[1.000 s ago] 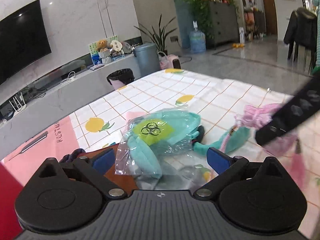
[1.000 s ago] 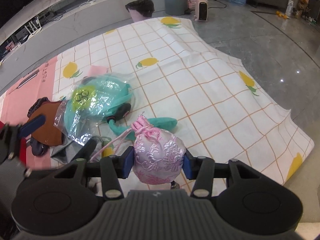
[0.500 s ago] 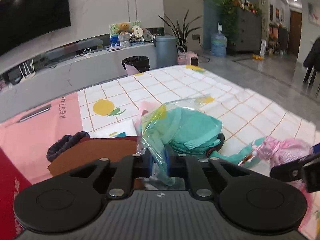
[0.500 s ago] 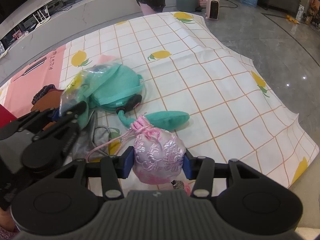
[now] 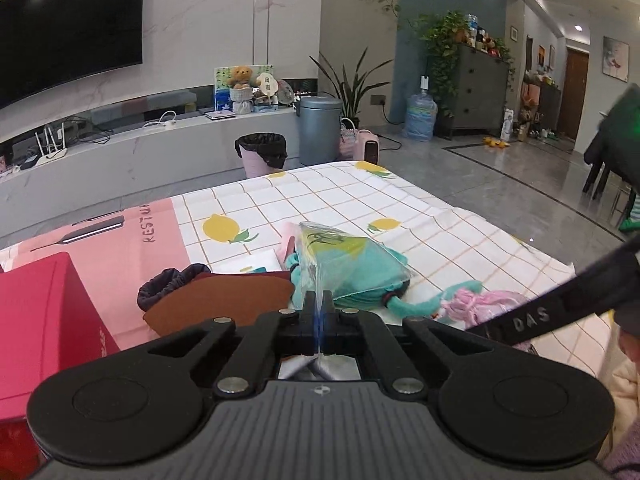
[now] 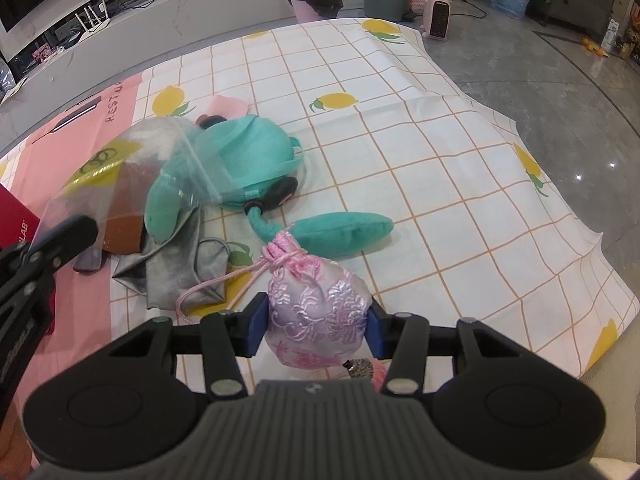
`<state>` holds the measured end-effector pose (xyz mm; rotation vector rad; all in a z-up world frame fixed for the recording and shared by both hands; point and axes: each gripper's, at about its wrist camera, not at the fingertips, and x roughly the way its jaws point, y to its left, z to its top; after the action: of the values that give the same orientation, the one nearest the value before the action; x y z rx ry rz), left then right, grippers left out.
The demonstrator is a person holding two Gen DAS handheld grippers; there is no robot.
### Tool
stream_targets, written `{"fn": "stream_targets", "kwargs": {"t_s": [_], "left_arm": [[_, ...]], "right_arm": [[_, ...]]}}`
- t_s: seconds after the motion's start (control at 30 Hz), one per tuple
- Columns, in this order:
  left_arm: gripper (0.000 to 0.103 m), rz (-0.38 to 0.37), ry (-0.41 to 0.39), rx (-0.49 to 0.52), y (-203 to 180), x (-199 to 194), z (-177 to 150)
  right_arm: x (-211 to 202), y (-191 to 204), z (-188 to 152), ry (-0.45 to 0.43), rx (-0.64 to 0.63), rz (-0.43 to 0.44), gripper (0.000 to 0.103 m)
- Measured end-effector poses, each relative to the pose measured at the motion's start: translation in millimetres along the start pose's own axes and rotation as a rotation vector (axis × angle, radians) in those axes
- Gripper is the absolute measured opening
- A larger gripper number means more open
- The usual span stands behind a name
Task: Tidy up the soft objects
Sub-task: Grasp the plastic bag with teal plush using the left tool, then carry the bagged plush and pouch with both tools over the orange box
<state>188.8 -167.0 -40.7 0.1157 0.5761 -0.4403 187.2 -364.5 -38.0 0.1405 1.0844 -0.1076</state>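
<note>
We see a clear plastic bag (image 5: pixel 340 256) with a yellow printed patch, stretched taut over a teal plush toy (image 6: pixel 248 164); the left gripper (image 5: pixel 319 312) has its fingers pinched tight on the bag's edge. Toy and bag lie on the lemon-print cloth (image 6: pixel 400 128), at ten o'clock in the right wrist view. The right gripper (image 6: pixel 316 322) clasps a pink embroidered drawstring pouch (image 6: pixel 316 308) at six o'clock, a grey fabric piece (image 6: pixel 176 264) at its nine o'clock.
</note>
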Motion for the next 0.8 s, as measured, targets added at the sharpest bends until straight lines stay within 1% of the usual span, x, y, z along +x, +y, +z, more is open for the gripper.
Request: {"fn": "stream_targets", "kwargs": {"t_s": [0.23,0.33,0.4,0.47,0.53,0.6,0.67,0.73,0.8], "left_arm": [[0.0,0.011,0.013,0.015,-2,-8,1],[0.0,0.021,0.0,0.007,-1,-16,6],[0.0,0.025,-0.007,-0.005,2,-24,12],[0.0,0.025,-0.027,-0.018,7,-36,20],[0.0,0.026,-0.048,-0.036,17,-52,30],[0.0,0.024,-0.074,-0.047,33,-73,41],[0.0,0.054,-0.106,-0.045,53,-97,51],[0.0,0.105,-0.136,-0.045,77,-124,58],[0.0,0.162,-0.149,-0.047,101,-149,62]], "right_arm": [[0,2,-2,0.0,-0.001,-0.019,0.049],[-8,6,-4,-0.028,-0.01,-0.027,0.049],[-17,8,-4,-0.062,-0.004,-0.031,0.049],[-31,13,0,-0.106,0.006,-0.025,0.049],[-52,24,6,-0.151,-0.013,0.026,0.049],[-80,42,10,-0.229,-0.041,0.067,0.049],[-109,65,13,-0.315,-0.051,0.099,0.048],[-140,92,13,-0.424,-0.056,0.128,0.048],[-168,123,15,-0.489,-0.096,0.172,0.048]]}}
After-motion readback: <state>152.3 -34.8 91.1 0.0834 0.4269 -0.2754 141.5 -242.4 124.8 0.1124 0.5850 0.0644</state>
